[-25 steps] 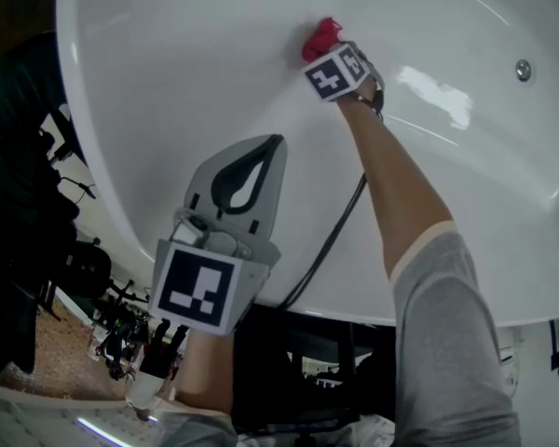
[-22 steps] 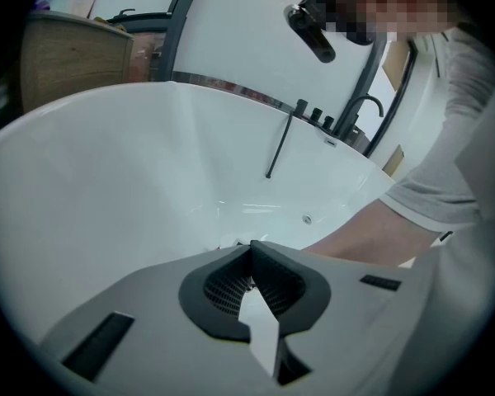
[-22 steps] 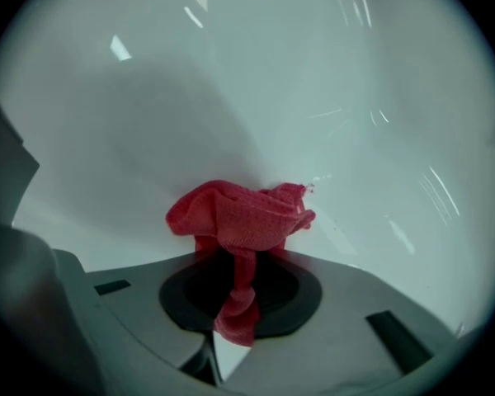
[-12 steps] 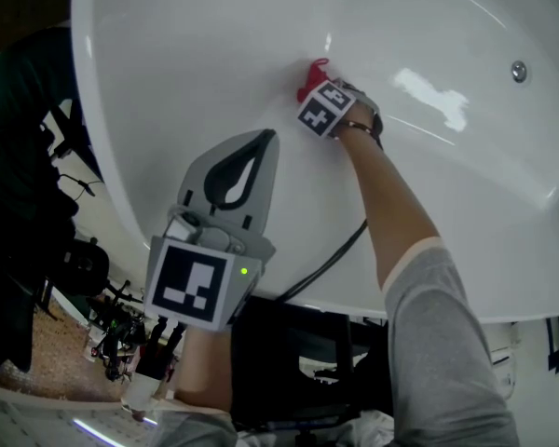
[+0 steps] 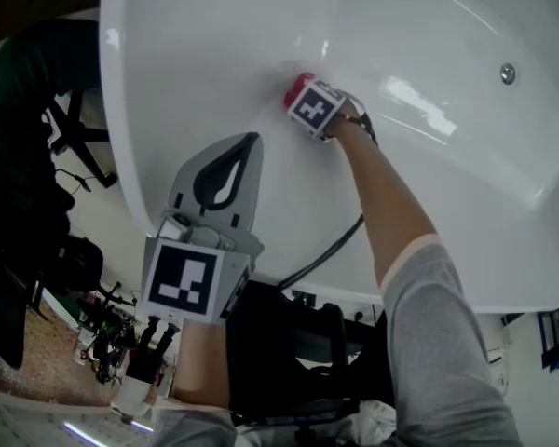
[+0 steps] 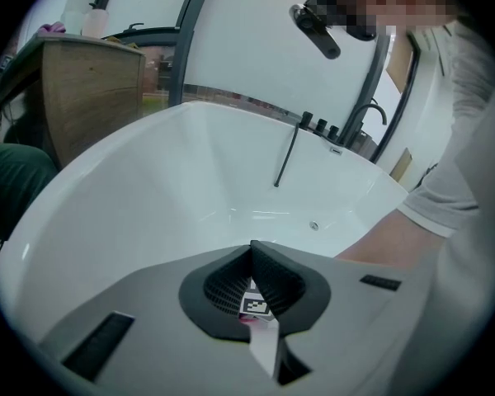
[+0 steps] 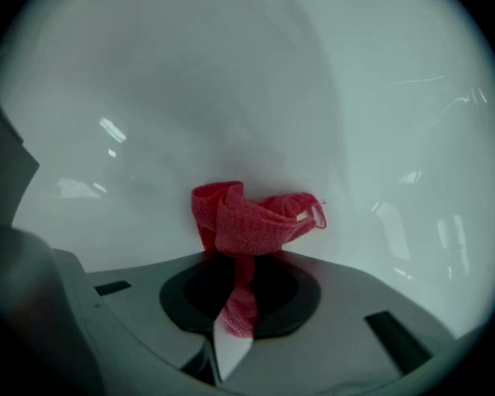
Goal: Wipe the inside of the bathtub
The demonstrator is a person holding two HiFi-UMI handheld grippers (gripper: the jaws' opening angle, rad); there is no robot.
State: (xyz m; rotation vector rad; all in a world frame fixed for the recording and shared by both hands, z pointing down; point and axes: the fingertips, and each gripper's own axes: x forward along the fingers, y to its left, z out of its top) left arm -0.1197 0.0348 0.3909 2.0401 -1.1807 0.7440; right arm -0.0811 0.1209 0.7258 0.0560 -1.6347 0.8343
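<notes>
- Right gripper [image 5: 301, 95] clamped on the red cloth [image 7: 249, 219]; cloth bunched against the bathtub [image 5: 196, 54] inner wall.
- Left gripper [image 5: 225, 170] jaws together, empty, over the near rim, well apart from the cloth.
- Black cable [image 5: 328, 250] crosses the rim; round metal fitting [image 5: 508, 73] far right.

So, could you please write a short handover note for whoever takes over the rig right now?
Right tool: shut on the red cloth, which is against the bathtub inner wall.
Left tool: shut, empty, held over the bathtub, touching nothing.
Done: the white surface does not show how much is wiped.
Left: probably sweep the cloth over the rest of the wall and floor, toward the round fitting.
</notes>
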